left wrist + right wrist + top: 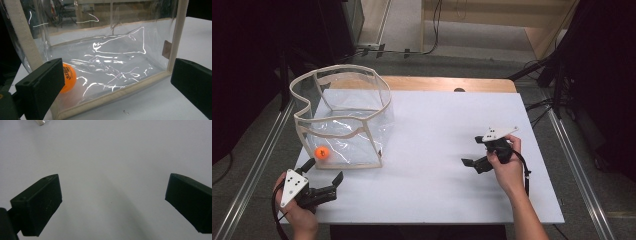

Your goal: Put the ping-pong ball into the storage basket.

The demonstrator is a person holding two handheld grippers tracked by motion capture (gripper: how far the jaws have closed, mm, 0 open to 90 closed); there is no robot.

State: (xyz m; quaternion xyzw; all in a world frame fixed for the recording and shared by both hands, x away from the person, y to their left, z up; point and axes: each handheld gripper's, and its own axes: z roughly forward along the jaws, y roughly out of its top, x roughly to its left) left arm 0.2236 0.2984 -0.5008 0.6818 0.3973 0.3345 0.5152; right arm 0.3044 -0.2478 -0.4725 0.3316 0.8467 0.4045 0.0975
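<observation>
A white surface [437,165] lies in front of the person, and on its left part stands a clear plastic bag [344,120] with cream fabric edging, open at the top and holding its boxy shape by itself. Inside it, on the bottom at the near left corner, rests an orange ball [321,152]. In the left gripper view the ball [68,77] carries some printed marking and sits just behind the bag's [120,60] clear wall, close to the cream seam along the base.

The left tool [324,174] is held low at the near left corner of the surface, gripped in the person's left hand [297,212], with its grey three-cornered plate facing up. Its jaws stand wide apart and point at the near side of the bag; one jaw tip reaches just beside the bag's lower corner, though I cannot tell whether it touches. Nothing sits between the jaws.

The right tool [474,150] is well apart from the bag, over the right half of the surface, held in the person's right hand [507,167]. Its jaws are also spread wide and angle down and leftward toward bare white surface [110,157]. They hold nothing. A dark cable trails back from it along the forearm.
</observation>
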